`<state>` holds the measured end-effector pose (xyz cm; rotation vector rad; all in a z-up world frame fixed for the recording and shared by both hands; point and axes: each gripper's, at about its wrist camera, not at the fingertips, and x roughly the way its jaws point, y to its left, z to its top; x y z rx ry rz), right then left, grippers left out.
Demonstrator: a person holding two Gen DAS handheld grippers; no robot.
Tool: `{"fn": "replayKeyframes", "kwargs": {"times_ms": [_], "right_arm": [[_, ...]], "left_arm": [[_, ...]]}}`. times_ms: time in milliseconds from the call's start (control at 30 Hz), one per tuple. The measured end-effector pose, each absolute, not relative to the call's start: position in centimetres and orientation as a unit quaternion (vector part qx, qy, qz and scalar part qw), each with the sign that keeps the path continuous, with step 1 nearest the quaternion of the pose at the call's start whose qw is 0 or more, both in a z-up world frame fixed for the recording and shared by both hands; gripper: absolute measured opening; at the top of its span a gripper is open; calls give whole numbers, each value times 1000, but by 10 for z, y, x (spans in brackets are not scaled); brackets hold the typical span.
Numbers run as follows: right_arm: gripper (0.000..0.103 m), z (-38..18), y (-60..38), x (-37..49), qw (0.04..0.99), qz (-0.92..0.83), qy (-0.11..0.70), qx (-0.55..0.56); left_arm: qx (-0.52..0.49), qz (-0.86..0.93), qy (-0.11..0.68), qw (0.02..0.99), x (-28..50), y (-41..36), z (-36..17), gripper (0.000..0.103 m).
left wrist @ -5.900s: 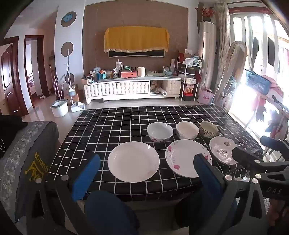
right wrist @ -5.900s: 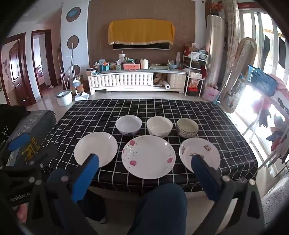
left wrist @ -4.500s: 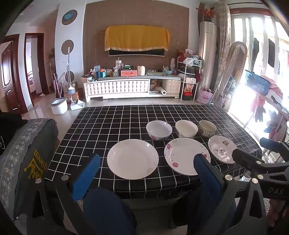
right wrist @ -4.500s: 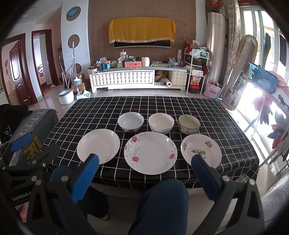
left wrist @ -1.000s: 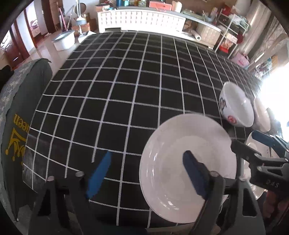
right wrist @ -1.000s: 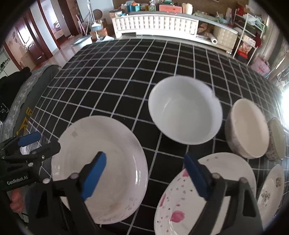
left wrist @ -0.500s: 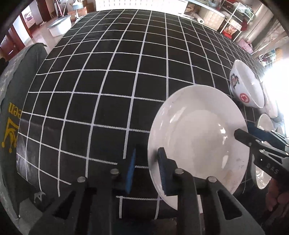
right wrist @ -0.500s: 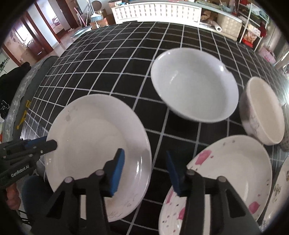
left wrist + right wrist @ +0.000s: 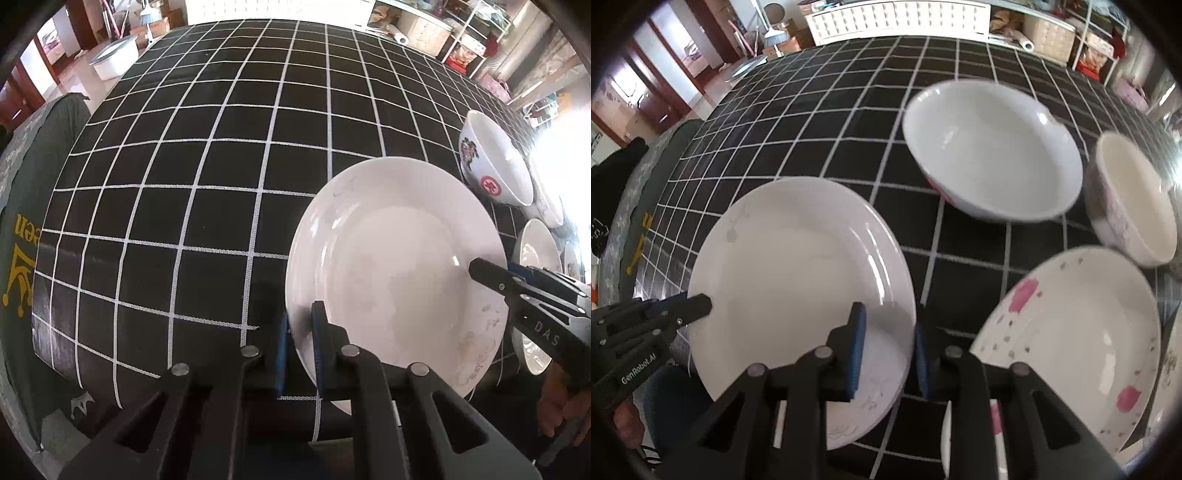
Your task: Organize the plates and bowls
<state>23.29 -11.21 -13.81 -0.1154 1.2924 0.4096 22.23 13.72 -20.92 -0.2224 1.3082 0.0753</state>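
Observation:
A plain white plate (image 9: 399,266) lies near the front edge of the black checked table (image 9: 207,155). My left gripper (image 9: 300,350) is shut on the plate's left rim. My right gripper (image 9: 889,350) straddles the plate's right rim (image 9: 798,280), its blue pads close around it with a small gap still showing. The right gripper also shows in the left wrist view (image 9: 524,291), and the left gripper in the right wrist view (image 9: 665,310). To the right lie a pink-flowered plate (image 9: 1075,332) and a white bowl (image 9: 990,147).
A second, cream bowl (image 9: 1137,199) stands right of the white bowl. A further small plate (image 9: 535,280) lies far right. A grey chair back (image 9: 18,221) is at the table's left side. The table's far half is bare cloth.
Both grippers have closed further onto the white plate from opposite sides. The left pads now pinch the left rim; the right pads have narrowed around the right rim.

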Motion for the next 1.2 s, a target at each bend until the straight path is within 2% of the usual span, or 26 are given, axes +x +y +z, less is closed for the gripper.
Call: {"fn": "replayKeyframes", "kwargs": {"times_ms": [300, 600, 933, 1200], "right_arm": [[29, -145, -101, 242, 771, 197, 603, -55], [29, -81, -137, 218, 820, 185, 538, -58], [29, -28, -170, 180, 852, 178, 491, -43], [29, -16, -219, 165, 862, 150, 483, -24]], "left_arm": [[-104, 50, 603, 789, 227, 143, -206, 11], [-96, 69, 578, 807, 202, 135, -162, 11], [-52, 36, 522, 850, 169, 71, -88, 11], [-35, -1, 505, 862, 160, 15, -70, 11]]}}
